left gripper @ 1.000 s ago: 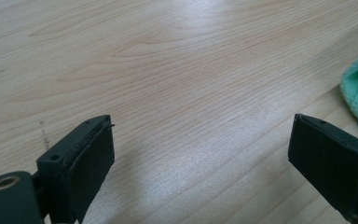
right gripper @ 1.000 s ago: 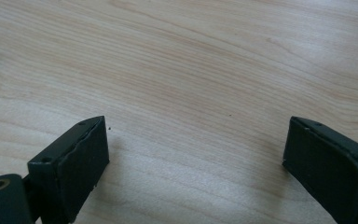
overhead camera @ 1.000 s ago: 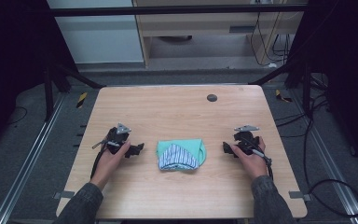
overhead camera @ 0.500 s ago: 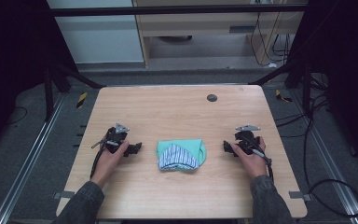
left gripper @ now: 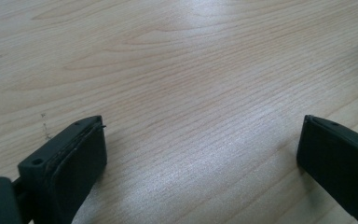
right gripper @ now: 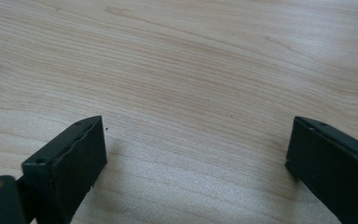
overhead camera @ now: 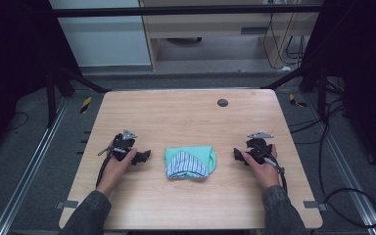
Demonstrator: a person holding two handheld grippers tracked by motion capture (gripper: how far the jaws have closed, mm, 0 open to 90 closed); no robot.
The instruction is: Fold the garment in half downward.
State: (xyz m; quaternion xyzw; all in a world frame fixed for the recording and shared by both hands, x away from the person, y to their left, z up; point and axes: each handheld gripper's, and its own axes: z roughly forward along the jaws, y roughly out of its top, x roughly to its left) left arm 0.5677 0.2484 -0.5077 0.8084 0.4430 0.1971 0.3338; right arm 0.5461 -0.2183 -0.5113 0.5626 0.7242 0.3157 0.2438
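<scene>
A folded cloth [overhead camera: 191, 161], mint green with a blue-and-white striped part, lies on the wooden table [overhead camera: 176, 112] between the two hands. My left gripper [overhead camera: 144, 156] rests on the table left of the cloth and points toward it. Its jaws have just been opening and stand open over bare wood [left gripper: 200, 135], with nothing between them. My right gripper [overhead camera: 237, 155] rests right of the cloth and also points toward it, a short gap away. It is open too, with only tabletop between its fingertips [right gripper: 198, 135].
A small dark round spot [overhead camera: 222, 102] sits near the table's far edge. Black frame legs stand at both far corners. Yellow-and-black pieces lie on the floor at the left [overhead camera: 85, 104] and right [overhead camera: 297, 102]. Cables trail on the floor at right.
</scene>
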